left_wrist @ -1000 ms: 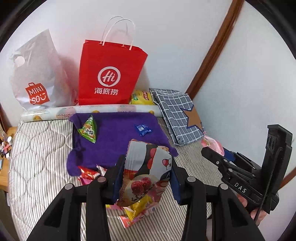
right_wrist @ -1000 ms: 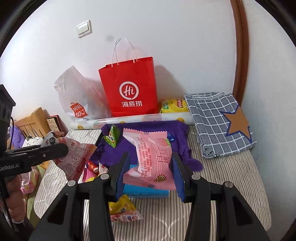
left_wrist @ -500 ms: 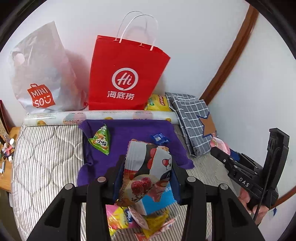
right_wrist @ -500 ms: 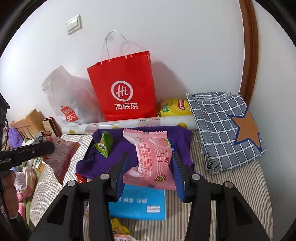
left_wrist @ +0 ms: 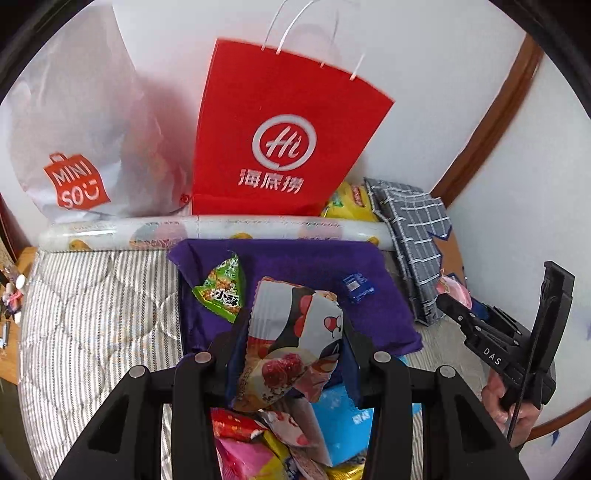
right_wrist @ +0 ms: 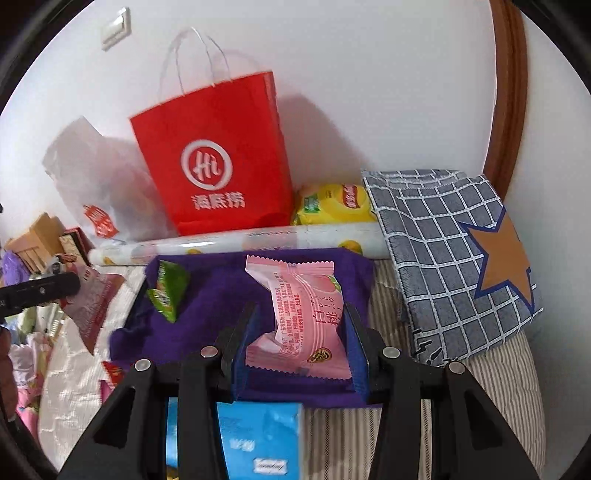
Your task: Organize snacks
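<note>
left wrist: left gripper (left_wrist: 291, 347) level, clamping penguin packet (left_wrist: 291, 339) over purple cloth (left_wrist: 303, 273).

A striped quilted bed (left_wrist: 96, 317) carries the scene. Along its far edge, against the white wall (right_wrist: 369, 74), stand a red paper bag (right_wrist: 218, 166) with white handles and, to its left, a grey plastic shopping bag (left_wrist: 77, 140). A printed roll (left_wrist: 221, 227) lies across in front of both. A folded grey checked cloth (right_wrist: 436, 254) with an orange star occupies the far right corner. A light switch (right_wrist: 116, 27) sits on the wall above. Wooden trim (right_wrist: 508, 92) runs along the right.
</note>
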Demonstrator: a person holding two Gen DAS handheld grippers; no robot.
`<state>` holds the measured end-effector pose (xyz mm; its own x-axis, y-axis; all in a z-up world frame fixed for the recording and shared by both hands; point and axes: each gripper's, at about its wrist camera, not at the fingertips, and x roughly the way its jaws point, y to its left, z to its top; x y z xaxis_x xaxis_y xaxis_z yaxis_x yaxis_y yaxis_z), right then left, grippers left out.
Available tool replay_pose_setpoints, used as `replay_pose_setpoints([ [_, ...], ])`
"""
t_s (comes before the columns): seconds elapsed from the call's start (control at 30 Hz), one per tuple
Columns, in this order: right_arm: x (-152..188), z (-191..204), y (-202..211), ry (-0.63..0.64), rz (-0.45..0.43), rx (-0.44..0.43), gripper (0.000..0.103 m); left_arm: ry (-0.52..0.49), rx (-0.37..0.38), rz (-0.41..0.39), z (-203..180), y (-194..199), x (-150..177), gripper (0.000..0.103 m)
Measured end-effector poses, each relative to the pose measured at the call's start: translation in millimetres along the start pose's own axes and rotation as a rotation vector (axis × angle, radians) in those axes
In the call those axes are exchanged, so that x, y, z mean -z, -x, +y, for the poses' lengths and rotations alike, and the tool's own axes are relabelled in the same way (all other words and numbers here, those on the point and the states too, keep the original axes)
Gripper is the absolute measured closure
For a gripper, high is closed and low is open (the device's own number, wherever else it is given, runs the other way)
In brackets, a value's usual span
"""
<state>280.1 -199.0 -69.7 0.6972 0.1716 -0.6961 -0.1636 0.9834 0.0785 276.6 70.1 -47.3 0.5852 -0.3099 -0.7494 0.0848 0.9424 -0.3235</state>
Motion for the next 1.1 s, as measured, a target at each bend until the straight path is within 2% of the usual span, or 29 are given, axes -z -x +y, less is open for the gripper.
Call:
replay_pose_setpoints([
  [0.43, 10, -6, -73, 0.0, 0.121, -0.015, 0.058, 0.011, -0.022, 0.09, 24, -55, 1, 0.062],
  [0.8, 23, -14, -106, 0.0, 0.197, -0.024, 0.058, 0.007, -0.004, 0.174, 28, -96, 9, 0.062],
  [1.1, 27, -14, -122, 0.011, 0.224, -0.028, 0.058, 0.006, 0.004, 0.212, 27, -116, 14, 0.062],
])
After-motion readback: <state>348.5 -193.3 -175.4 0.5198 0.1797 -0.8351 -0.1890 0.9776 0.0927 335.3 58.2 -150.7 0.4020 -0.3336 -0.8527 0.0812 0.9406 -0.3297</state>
